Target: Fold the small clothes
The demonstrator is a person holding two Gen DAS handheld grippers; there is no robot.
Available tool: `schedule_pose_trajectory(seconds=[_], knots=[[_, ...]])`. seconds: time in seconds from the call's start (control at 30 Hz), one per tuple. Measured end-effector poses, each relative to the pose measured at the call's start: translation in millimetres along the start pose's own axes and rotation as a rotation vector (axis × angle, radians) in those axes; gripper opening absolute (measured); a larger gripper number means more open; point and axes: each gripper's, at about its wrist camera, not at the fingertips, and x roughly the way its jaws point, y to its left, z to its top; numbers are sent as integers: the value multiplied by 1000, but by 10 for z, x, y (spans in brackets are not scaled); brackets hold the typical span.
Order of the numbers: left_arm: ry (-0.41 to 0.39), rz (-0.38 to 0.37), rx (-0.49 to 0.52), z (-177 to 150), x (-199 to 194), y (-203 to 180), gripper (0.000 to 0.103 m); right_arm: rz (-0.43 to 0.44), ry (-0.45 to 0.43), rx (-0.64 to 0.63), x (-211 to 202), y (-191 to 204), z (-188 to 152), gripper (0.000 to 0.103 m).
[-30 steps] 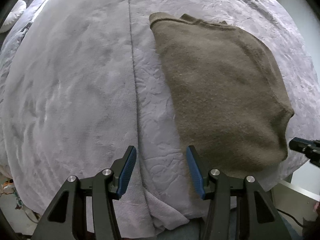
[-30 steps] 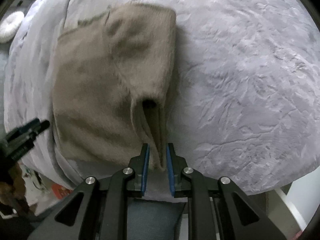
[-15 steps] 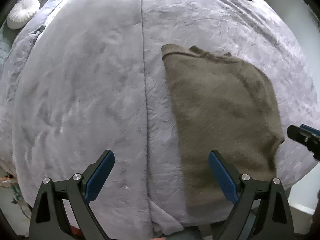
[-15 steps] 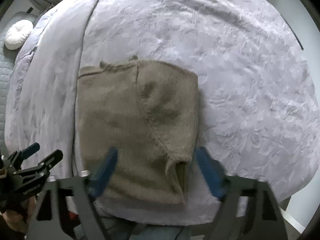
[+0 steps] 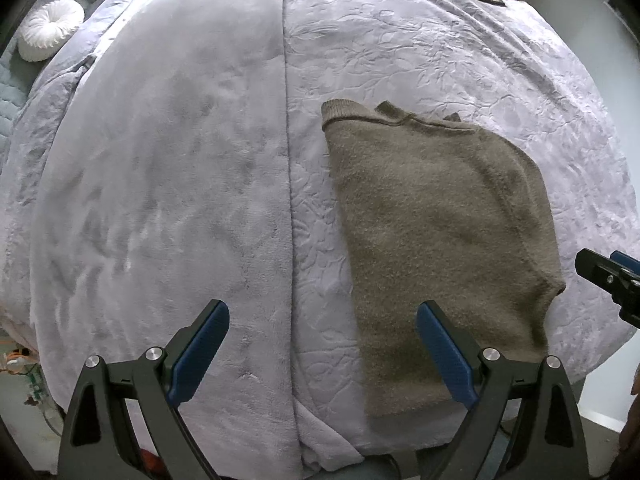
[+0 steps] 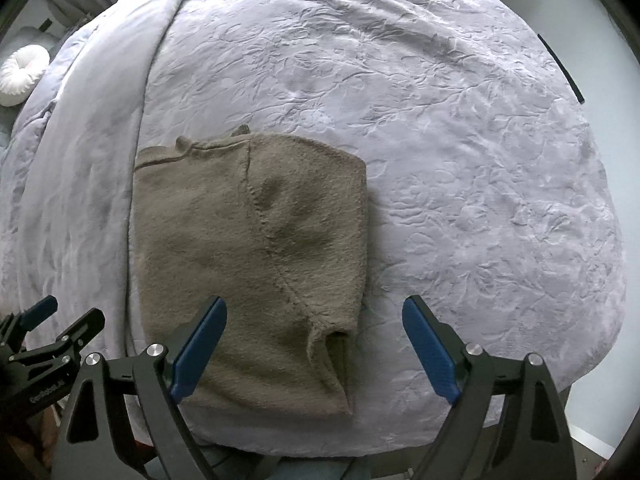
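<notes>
A wide bed covered in a pale lavender embossed plush blanket [image 5: 420, 72] fills both views, a straight seam running down the blanket to the left of the garment. On the blanket lies the olive-brown fuzzy knit sweater [image 5: 436, 232], folded into a rough rectangle near the blanket's front edge, its ribbed hem toward the far side and a sleeve cuff opening facing the front edge in the right wrist view. The left gripper [image 5: 322, 354] hangs above the blanket's front edge with its blue-padded fingers spread wide, holding nothing. The right gripper [image 6: 314, 350] hovers likewise over the sweater's near end, fingers splayed and empty. A white round pleated cushion [image 5: 50, 30] sits beyond the blanket's far left corner.
</notes>
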Motion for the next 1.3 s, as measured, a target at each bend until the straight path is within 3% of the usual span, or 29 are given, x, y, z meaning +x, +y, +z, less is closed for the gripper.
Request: schedule_pose_trajectory(seconds=[1.3], knots=[[4,10,-3,1,3,71,96,-8,8,-15,-26,58,-9,91]])
